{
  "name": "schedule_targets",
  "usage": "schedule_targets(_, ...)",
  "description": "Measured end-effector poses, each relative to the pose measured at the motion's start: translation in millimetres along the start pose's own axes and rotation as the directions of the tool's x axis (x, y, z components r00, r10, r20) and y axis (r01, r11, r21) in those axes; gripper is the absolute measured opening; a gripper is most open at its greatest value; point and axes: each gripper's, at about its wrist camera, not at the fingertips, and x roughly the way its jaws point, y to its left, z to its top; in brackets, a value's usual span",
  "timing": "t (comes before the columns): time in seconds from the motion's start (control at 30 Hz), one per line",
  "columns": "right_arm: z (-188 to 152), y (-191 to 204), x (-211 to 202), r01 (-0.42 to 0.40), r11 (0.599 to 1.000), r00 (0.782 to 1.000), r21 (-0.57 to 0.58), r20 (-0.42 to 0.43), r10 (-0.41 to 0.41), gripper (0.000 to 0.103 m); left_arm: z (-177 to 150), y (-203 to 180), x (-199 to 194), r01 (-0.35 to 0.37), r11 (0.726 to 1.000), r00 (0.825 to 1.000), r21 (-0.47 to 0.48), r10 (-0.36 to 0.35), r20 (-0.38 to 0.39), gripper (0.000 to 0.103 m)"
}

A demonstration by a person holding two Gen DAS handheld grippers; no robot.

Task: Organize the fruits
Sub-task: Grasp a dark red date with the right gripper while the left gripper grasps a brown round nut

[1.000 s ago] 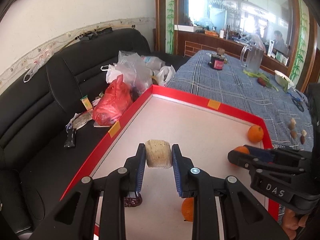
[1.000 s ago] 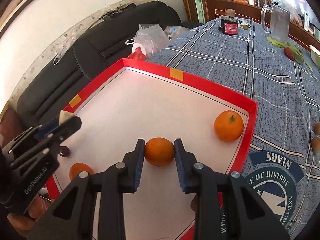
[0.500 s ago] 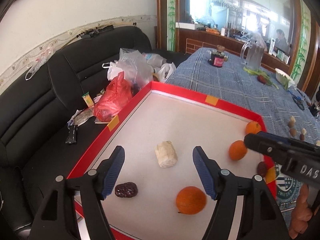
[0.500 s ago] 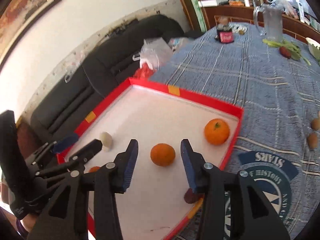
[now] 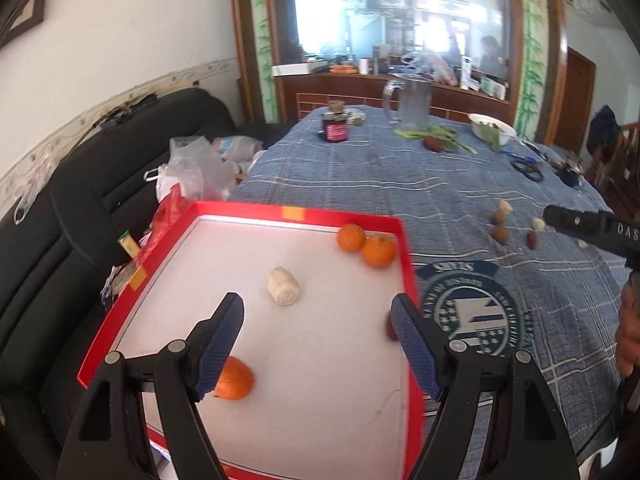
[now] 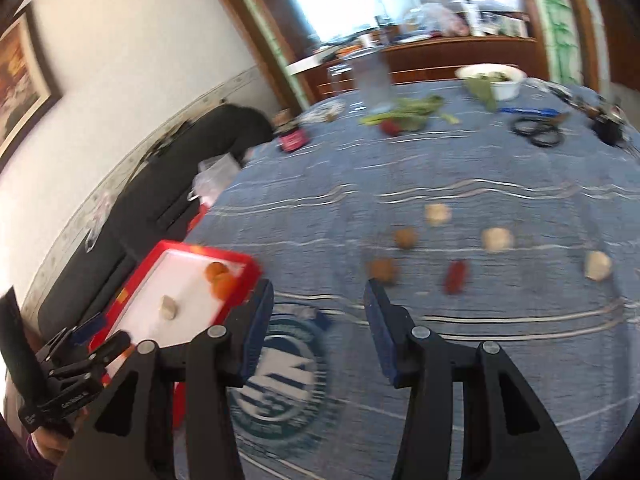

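Fingers of the left gripper and right gripper spread wide, empty, while three round oranges and a pale ridged fruit piece lie in the red-rimmed tray.

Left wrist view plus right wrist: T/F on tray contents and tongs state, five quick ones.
1. Both tongs are open and empty. True: left tongs, right tongs.
2. Two oranges sit touching in the tray's far right corner. True.
3. The pale cylinder is clamped in the left tongs. False: it lies free on the tray floor.
4. A third orange lies near the left tongs' left finger. True.
5. No items remain on the blue tablecloth. False: several small pieces, e.g. a red one, lie there.
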Motion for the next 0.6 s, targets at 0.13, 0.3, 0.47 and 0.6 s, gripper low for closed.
schedule_targets(0.13, 9, -57, -20, 0.058, 0.992, 0.998, 0.113, 0.009, -0.059, 0.049, 5, -30, -3, 0.03, 0.997, 1.0, 0.069, -0.03, 0.005, 0.076)
schedule_targets(0.3, 18, -90, -23, 0.074, 0.979, 0.997, 0.189, -0.014, -0.073, 0.049, 13, -71, -2, 0.091, 0.984, 0.996, 0.152, -0.093, 0.001, 0.076)
schedule_targets(0.47, 22, -83, 9, 0.08, 0.982, 0.991, 0.173, -0.121, -0.059, 0.049, 18, -93, 0, 0.11, 0.975, 0.994, 0.194, -0.111, -0.004, 0.076)
schedule_targets(0.6, 23, -78, 35, 0.129, 0.98, 0.981, 0.153, -0.162, -0.104, 0.042, 20, -90, 3, 0.104, 0.978, 0.995, 0.179, -0.103, -0.011, 0.076)
